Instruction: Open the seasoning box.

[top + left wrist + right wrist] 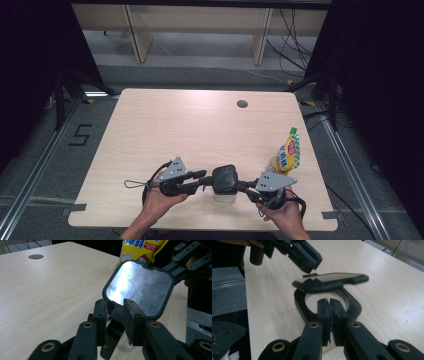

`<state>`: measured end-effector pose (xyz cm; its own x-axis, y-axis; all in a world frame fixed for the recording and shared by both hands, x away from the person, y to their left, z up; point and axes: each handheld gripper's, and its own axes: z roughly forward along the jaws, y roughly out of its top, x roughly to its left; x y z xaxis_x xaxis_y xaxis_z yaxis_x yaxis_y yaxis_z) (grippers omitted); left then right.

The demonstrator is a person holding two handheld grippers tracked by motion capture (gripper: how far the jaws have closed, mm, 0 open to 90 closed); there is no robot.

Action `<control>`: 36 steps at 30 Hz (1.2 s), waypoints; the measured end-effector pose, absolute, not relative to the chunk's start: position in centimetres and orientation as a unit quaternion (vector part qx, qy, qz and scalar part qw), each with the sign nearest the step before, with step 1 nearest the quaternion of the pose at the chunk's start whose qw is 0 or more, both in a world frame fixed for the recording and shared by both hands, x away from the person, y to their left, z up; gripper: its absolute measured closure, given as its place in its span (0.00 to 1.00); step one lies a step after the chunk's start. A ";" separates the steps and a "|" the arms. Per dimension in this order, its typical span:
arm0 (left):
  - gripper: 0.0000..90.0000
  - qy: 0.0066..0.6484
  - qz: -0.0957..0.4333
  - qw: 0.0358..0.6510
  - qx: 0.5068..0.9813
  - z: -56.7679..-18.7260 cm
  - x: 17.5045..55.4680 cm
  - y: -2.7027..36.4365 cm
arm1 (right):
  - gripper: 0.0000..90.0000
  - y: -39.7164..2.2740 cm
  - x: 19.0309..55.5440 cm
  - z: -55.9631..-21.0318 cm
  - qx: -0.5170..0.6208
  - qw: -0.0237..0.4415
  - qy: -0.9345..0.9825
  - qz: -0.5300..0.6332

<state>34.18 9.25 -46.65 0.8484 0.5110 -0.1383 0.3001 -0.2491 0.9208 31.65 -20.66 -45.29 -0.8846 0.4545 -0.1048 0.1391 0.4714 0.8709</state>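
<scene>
Across the table [165, 125] most of the pale wood lies bare, from the far edge with its round hole [242, 104] down to the near edge where both hands work, so there is wide room to the far side and to the left. On the right a yellow packet [286, 154] stands near the table's right edge, just behind the right gripper [245, 185]. That leaves little room on that side.

Close to the near edge, between the two grippers, sits a clear jar [325, 298] with a black collar and a hinged black lid [224, 178]. In the left gripper view the lid stands tilted up, its silvery inner face [140, 287] turned to the camera with a dark rim around it. In the right gripper view it hangs over the jar's open mouth.

The right gripper's fingers [323, 312] are pressed close together, pinching the near edge of the jar's collar. The left gripper [113, 312] has its fingers [131, 315] a little apart, a narrow gap between them, at the lid's hinge tab. Whether the pads press on it I cannot tell.
</scene>
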 end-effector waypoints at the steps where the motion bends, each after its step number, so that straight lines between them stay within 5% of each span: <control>1: 0.78 0.258 0.096 0.558 0.783 -46.7 34.1 9.5 | 0.97 -20.7 31.7 -45.3 0.176 0.163 0.842 0.483; 12: 0.61 0.243 0.072 0.526 0.812 -48.8 34.1 10.7 | 0.96 -20.1 31.7 -44.8 0.172 0.169 0.840 0.487; 21: 0.64 0.235 0.066 0.512 0.823 -49.8 34.9 9.7 | 0.96 -19.2 32.1 -44.2 0.160 0.178 0.838 0.491; 27: 0.78 0.217 0.075 0.512 0.828 -50.3 35.1 9.1 | 0.96 -17.9 32.4 -43.7 0.151 0.175 0.835 0.499; 36: 0.80 0.207 0.094 0.508 0.831 -50.2 34.8 8.9 | 0.96 -15.6 32.9 -43.4 0.135 0.169 0.836 0.504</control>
